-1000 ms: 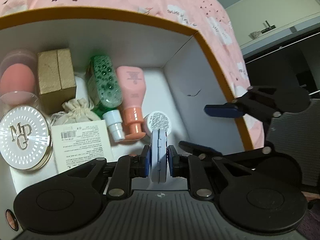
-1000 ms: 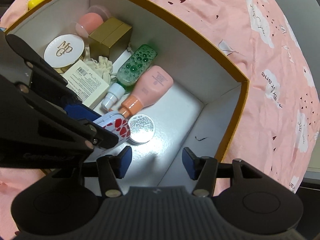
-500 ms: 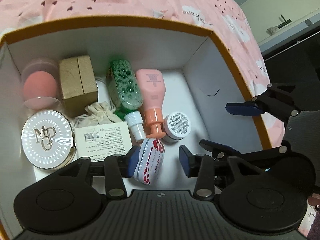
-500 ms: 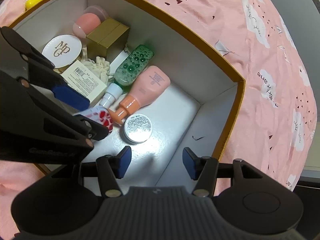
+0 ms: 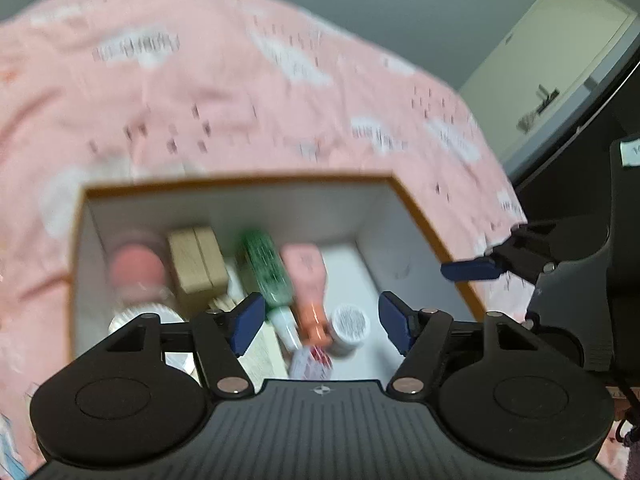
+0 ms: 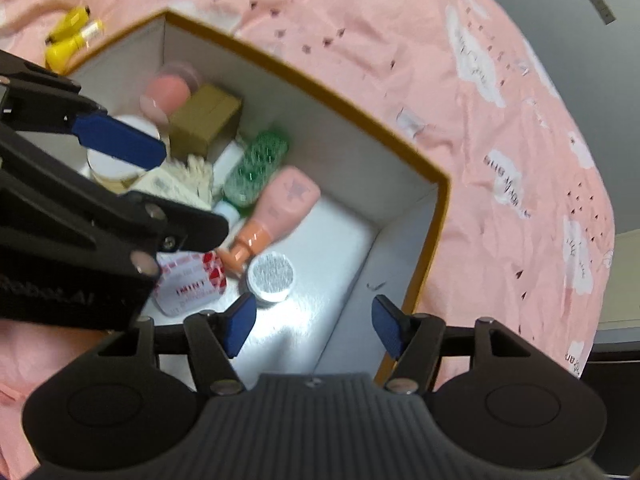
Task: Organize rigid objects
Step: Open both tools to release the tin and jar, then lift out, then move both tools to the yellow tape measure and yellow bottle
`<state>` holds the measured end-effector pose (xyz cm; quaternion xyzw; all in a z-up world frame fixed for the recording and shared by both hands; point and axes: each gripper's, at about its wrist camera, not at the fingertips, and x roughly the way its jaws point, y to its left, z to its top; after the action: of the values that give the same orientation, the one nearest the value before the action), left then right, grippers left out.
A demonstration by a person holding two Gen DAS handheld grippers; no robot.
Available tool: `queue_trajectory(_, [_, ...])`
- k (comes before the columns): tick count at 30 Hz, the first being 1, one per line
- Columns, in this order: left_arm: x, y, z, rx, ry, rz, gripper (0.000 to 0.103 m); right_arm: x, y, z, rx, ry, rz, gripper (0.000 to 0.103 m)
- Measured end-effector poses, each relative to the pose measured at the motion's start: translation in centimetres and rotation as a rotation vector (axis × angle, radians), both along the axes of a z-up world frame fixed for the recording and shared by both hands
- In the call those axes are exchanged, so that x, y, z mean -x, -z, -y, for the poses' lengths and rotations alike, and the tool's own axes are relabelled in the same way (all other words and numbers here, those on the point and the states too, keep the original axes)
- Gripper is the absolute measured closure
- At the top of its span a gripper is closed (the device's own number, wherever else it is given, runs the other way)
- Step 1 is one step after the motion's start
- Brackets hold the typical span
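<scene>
An orange-rimmed white box (image 6: 436,208) holds a pink bottle (image 6: 284,204), a green bottle (image 6: 258,168), a small white jar (image 6: 272,278), a gold carton (image 6: 204,118) and a pink sponge (image 6: 168,88). A white mint tin with red hearts (image 6: 188,284) lies flat on the box floor beside the jar, touched by neither gripper. My left gripper (image 5: 322,318) hovers above the tin (image 5: 310,362), its jaws opening with nothing between them. My right gripper (image 6: 313,322) hangs over the box's bare near corner, jaws also opening and empty.
A pink sheet with a cloud print (image 6: 500,120) lies under and around the box. Yellow items (image 6: 70,34) rest on it beyond the box's far left corner. A round white compact (image 6: 116,160), a cloth pouch (image 6: 196,176) and a labelled carton fill the box's left side.
My left gripper let go of the mint tin, spread its jaws and rose back out of the box; the tin now lies flat. The right gripper lifted slightly and widened.
</scene>
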<state>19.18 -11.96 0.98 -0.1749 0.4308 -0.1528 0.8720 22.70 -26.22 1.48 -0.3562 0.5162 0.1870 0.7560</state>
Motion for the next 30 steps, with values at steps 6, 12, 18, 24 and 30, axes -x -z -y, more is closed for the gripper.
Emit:
queue_trajectory(6, [2.3, -2.9, -1.8, -0.123, -0.073, 0.195, 0.025, 1.1, -2.6, -1.6, -0.132, 0.003, 0.077, 0.039])
queue_trajectory(12, [4.0, -4.7, -4.8, -0.218, -0.142, 0.326, 0.025, 2.5, -4.5, -5.4, -0.249, -0.056, 0.129, 0.039])
queue_trajectory(18, [4.5, -4.7, -8.6, -0.298, -0.213, 0.336, 0.025, 3.7, -4.9, -10.6, -0.325, -0.139, 0.123, 0.039])
queue_trajectory(24, [4.6, -3.3, -13.0, -0.361, -0.313, 0.289, 0.025, 3.4, -3.6, -15.9, -0.373, -0.199, 0.095, 0.032])
queue_trajectory(30, [4.6, -1.1, -18.3, -0.318, -0.338, 0.114, 0.029, 2.0, -0.8, -21.0, -0.39, -0.219, 0.016, 0.032])
